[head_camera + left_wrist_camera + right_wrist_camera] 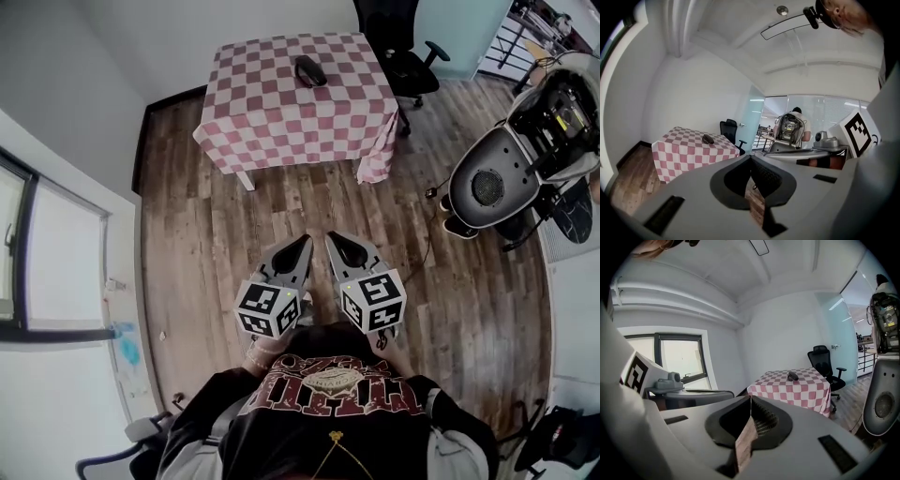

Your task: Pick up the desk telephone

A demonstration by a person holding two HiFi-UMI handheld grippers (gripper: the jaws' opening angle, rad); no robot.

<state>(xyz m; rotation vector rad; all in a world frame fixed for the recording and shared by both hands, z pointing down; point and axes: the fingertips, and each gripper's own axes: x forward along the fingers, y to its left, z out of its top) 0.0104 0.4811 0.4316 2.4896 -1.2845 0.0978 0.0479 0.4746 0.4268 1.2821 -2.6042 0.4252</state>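
Head view, looking steeply down: the desk telephone (pixel 310 70), a small dark object, lies on the table (pixel 272 103) at the far side of the room, towards the far edge of its red-and-white checked cloth and a little right of centre. Nothing touches it. Both grippers are held near the person's body, well apart from the table, with bare wooden floor (pixel 216 234) between. The left gripper (pixel 302 246) and right gripper (pixel 334 242) sit side by side, tips pointing towards the table and angled in towards each other, each with its marker cube at the near end. In the left gripper view the jaws are pressed together at the tips and hold nothing; the telephone (pixel 708 138) shows far off, on the cloth to the left of the jaws. In the right gripper view the jaws are likewise closed tip to tip and empty; the telephone (pixel 792 376) appears far off, to the right of the jaws. A black office chair (pixel 405 52) stands just beside the table's far right corner. A white and grey machine (pixel 492 187) stands on the floor to the right. A window (pixel 56 272) occupies the left wall.
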